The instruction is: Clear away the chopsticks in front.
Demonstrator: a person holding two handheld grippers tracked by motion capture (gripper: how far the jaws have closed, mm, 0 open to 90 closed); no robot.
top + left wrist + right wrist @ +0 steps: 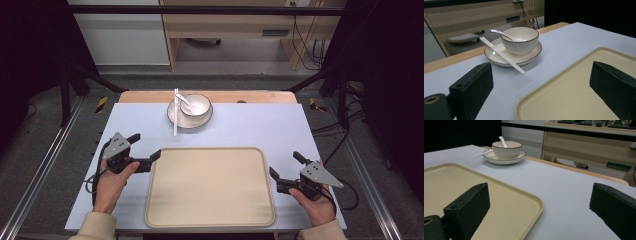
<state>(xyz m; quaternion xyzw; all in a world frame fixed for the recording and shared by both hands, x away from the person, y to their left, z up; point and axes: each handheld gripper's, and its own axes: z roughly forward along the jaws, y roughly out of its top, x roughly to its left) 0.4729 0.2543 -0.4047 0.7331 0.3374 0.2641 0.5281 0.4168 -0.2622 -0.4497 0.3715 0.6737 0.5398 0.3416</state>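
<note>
A cream tray (210, 186) lies bare on the table's near middle, seen too as the tray (574, 90) and the tray (461, 185). Behind it a white bowl (195, 105) with a spoon (183, 100) stands on a white plate (176, 118); white chopsticks (175, 114) lean across the plate's left rim. The bowl (520, 40) and chopsticks (501, 55) face the left gripper's camera; the bowl (506, 149) is far off in the right gripper view. My left gripper (145, 146) is open at the tray's left edge. My right gripper (284, 165) is open at its right edge, holding nothing.
The table carries a pale blue mat (250, 125) over a wooden top (150, 96). Black frame rails (200, 10) stand around it. A wooden desk (235, 25) and cables (310, 45) lie beyond the far edge.
</note>
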